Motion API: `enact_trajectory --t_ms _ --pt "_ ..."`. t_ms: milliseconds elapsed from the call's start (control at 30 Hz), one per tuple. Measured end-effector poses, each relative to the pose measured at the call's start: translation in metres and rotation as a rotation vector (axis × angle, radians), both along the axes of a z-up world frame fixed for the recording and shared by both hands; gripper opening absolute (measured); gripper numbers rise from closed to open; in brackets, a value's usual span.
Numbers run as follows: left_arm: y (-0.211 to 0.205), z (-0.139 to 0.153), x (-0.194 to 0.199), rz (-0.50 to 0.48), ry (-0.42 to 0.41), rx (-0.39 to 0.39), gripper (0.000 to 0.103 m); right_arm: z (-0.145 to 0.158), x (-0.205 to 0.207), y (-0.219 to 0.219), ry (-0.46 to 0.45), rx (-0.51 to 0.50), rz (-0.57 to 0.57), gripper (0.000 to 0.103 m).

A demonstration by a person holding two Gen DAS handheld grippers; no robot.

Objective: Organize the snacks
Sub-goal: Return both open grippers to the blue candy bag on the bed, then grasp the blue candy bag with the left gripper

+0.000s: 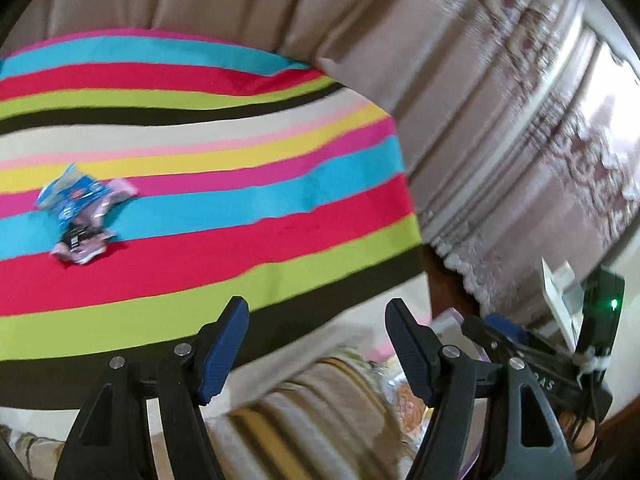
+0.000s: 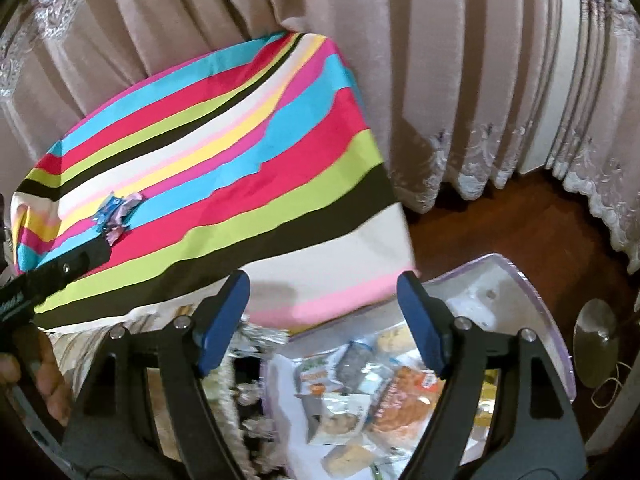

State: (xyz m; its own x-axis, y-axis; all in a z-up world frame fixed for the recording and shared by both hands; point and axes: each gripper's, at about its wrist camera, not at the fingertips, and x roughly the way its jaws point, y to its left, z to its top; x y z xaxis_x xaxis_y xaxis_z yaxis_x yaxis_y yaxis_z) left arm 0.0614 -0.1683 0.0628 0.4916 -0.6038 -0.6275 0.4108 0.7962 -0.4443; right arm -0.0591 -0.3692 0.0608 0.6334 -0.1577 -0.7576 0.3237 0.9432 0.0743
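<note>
A home room: lace-trimmed curtains [image 2: 460, 80], wooden floor [image 2: 500, 224], striped tablecloth [image 2: 240, 152].

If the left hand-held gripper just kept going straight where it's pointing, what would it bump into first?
Probably the striped cloth: the left hand-held gripper, jaws open and empty, aims at its near edge. The snack packets lie well off to the side.

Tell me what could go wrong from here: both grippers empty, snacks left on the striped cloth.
1. The last wrappers lie overlapped and crumpled; the left gripper may pinch only one, or snag the cloth.
2. The bin sits below the table edge, already filling with packets; a drop from high up could miss.
</note>
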Motion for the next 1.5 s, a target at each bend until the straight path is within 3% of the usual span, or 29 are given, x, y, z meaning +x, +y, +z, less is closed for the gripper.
enact_trajectory --t_ms 367,800,1300,1500 --pt "0.094 -0.017 0.034 0.227 0.064 -0.067 0.071 -0.007 0.037 0.038 0.028 0.027 0.087 0.078" --pt "0.178 -0.036 0.067 0.419 0.157 -0.175 0.071 -0.015 0.091 0.1 0.046 0.072 0.209 0.078" --pt "0.191 -0.071 0.153 0.512 0.319 -0.245 0.071 -0.033 0.148 0.148 0.066 0.123 0.264 0.079" --pt "0.185 -0.087 0.183 0.562 0.396 -0.228 0.072 -0.037 0.16 0.152 0.069 0.132 0.254 0.079"
